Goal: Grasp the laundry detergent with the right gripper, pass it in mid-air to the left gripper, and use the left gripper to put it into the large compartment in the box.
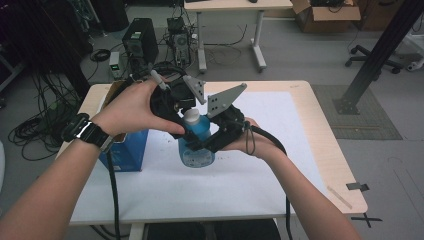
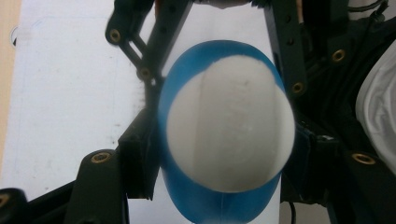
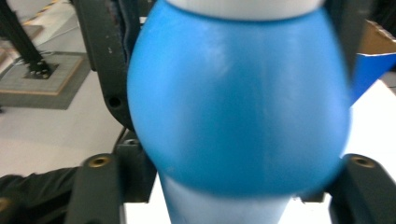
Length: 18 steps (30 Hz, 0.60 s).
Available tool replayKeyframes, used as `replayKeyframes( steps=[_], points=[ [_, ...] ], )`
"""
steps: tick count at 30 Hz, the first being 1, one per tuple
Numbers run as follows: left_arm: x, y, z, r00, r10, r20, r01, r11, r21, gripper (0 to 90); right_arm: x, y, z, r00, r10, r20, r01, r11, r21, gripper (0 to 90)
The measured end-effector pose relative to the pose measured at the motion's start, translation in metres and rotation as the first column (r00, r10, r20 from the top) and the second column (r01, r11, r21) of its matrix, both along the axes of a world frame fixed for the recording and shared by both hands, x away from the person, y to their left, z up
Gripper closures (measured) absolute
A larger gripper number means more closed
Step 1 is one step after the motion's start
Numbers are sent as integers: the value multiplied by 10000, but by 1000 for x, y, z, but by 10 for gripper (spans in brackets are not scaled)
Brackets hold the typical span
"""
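Bottle, blue with a white cap, is standing upright near the middle of the desk, on the white sheet that is covering most of the desktop. Going from the biggest things down: the desk is carrying a blue box at its left edge, partly hidden under the person's left forearm, and the bottle is sitting well to the right of that box.

Both hands are meeting over the bottle. The left hand is bringing the left claw in from above and to the left; in the left gripper view its jaws are sitting on either side of the white cap, looking straight down on it, and they are pressing against it, so this claw is clamping the cap. The right hand is holding the right claw lower, at the bottle's body; in the right gripper view the blue body is wedged between the two black jaws, touching both, so that claw is gripping the bottle.

A grey three-cornered plate is tilting up above the right claw, and a black cable is looping from it past the right wrist.
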<state>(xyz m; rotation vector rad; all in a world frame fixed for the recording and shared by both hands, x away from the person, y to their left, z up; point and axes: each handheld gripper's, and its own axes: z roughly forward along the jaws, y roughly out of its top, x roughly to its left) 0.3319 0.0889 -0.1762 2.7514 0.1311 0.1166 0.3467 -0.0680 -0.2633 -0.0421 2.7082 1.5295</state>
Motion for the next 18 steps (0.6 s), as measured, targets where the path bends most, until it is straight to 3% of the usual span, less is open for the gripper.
replayKeyframes(
  steps=[5, 11, 15, 18],
  points=[
    [2, 2, 4, 9989, 459, -16, -458, 9988, 159, 379, 3, -9, -2, 9990, -377, -248, 376, 9993, -58, 179],
    [4, 8, 18, 9900, 1390, 219, -1397, 9897, 328, 379, 7, -20, -10, 9961, -834, -301, 820, 9956, -452, 103],
    [7, 13, 31, 9728, 2282, 392, -2294, 9729, 293, 380, 11, -33, -16, 9915, -1291, -144, 1271, 9870, -983, 79],
    [10, 18, 42, 9485, 3125, 522, -3139, 9492, 216, 380, 13, -45, -21, 9857, -1677, 180, 1685, 9736, -1539, 78]
  ],
)
